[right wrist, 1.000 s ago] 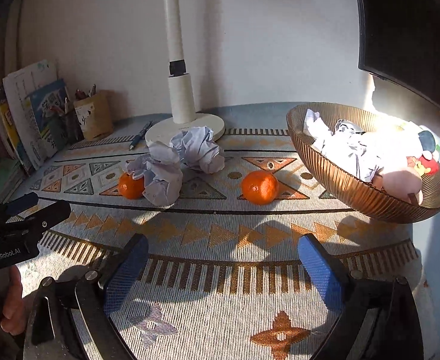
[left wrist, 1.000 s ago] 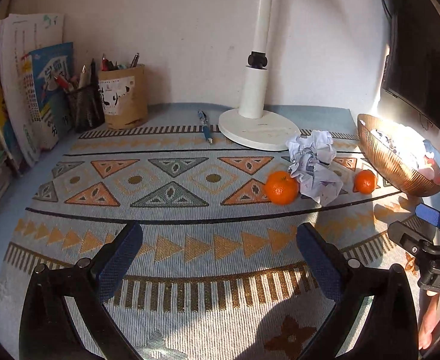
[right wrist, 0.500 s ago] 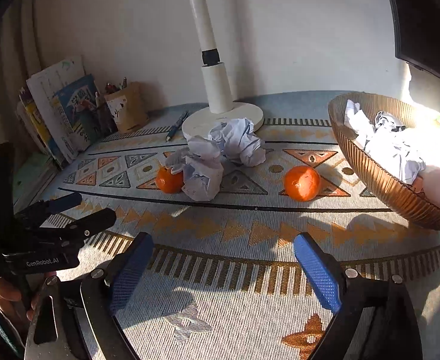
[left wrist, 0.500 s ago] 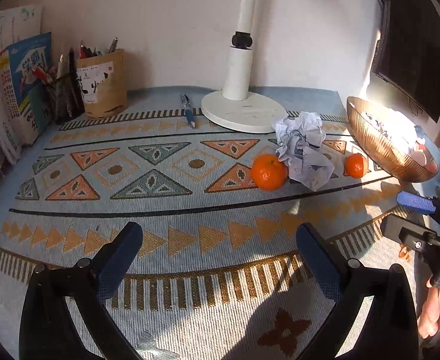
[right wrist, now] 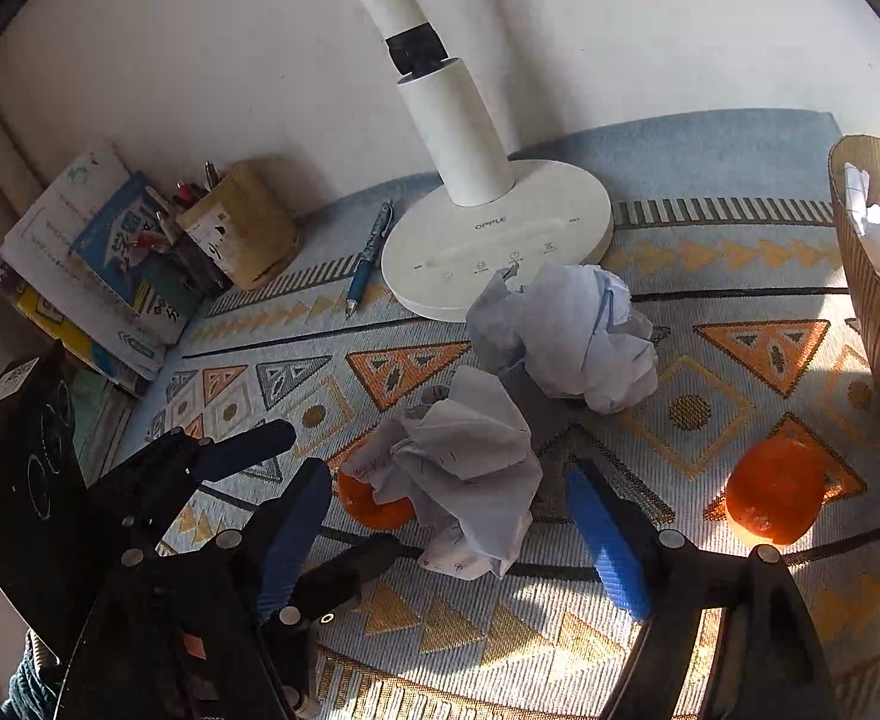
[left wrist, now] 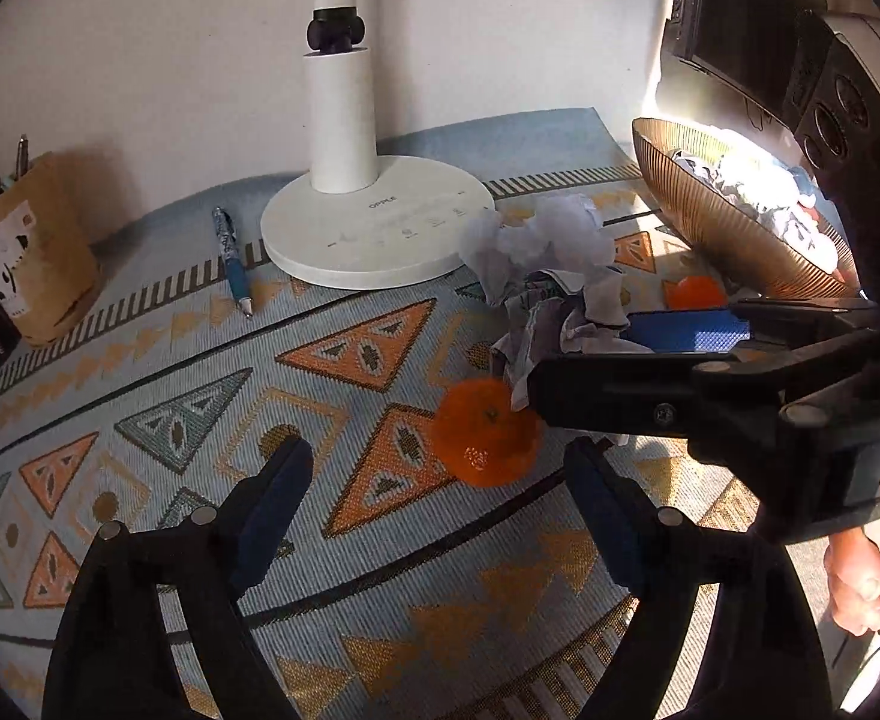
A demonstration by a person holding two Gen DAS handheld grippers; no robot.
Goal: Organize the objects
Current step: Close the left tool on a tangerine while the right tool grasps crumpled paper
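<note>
Two crumpled paper balls lie on the patterned mat: a near one (right wrist: 469,468) and a far one (right wrist: 571,336) by the lamp base. An orange (left wrist: 484,432) sits against the near paper ball; it also shows in the right wrist view (right wrist: 374,507). A second orange (right wrist: 775,498) lies near the woven basket (left wrist: 733,228), which holds paper. My left gripper (left wrist: 434,516) is open, close before the first orange. My right gripper (right wrist: 448,528) is open, its jaws on either side of the near paper ball.
A white lamp base (left wrist: 380,228) stands behind the paper balls, with a blue pen (left wrist: 233,270) to its left. A brown pen holder (left wrist: 26,252) and stacked books (right wrist: 98,276) sit at the far left. A dark monitor (left wrist: 745,18) hangs at the right.
Both grippers have moved forward toward the oranges and paper. The right gripper now straddles the near paper ball and crosses the left wrist view. Both stay open.
</note>
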